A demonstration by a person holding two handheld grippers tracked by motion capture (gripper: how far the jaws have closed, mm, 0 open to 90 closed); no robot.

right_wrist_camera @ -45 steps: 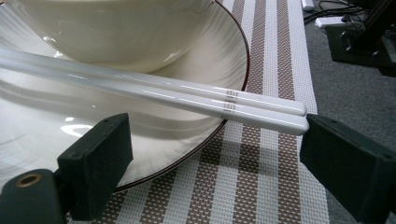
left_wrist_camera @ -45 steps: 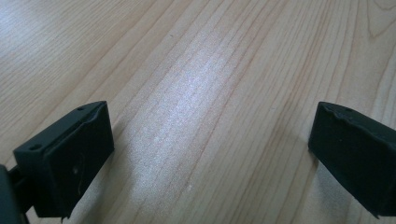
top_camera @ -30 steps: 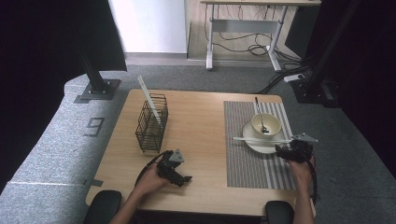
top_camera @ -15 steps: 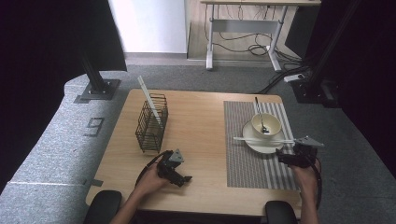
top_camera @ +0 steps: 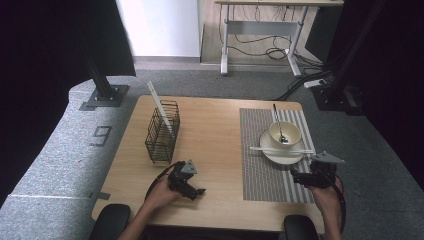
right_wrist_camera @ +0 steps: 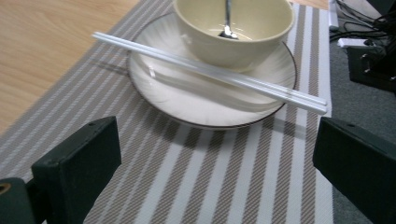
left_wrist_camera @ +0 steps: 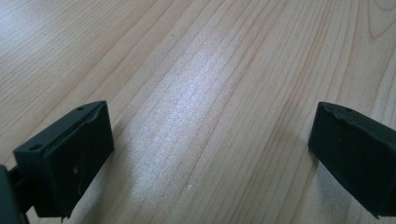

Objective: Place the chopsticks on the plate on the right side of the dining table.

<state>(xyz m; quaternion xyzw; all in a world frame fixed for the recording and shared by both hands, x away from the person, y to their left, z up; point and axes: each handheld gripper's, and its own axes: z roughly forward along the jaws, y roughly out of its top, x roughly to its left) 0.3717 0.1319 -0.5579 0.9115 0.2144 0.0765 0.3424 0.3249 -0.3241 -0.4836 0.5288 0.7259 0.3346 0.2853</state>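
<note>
1. Right now the right gripper (right_wrist_camera: 215, 172) has its fingers (right_wrist_camera: 77, 168) spread wide and empty, low over the striped mat (right_wrist_camera: 243, 186), aimed at the chopsticks (right_wrist_camera: 210, 74).
2. Those chopsticks lie side by side across the plate (right_wrist_camera: 187, 102), touching the bowl (right_wrist_camera: 233, 28), both ends overhanging the rim.
3. They look thin, stiff, light and slick, likely to roll or splay; I judge the overhanging end nearest the mat's outer edge the best place to pinch, both sticks at once.
4. A spoon (right_wrist_camera: 227, 18) stands in the bowl, so a careless nudge could rattle crockery.
5. Meanwhile the left gripper (left_wrist_camera: 210, 154) rests with fingers (left_wrist_camera: 70, 158) apart over bare counter (left_wrist_camera: 196, 70).
6. In the high view, open counter lies between mat and wire rack (top_camera: 162, 132); the plate sits near the counter's right edge.
</note>
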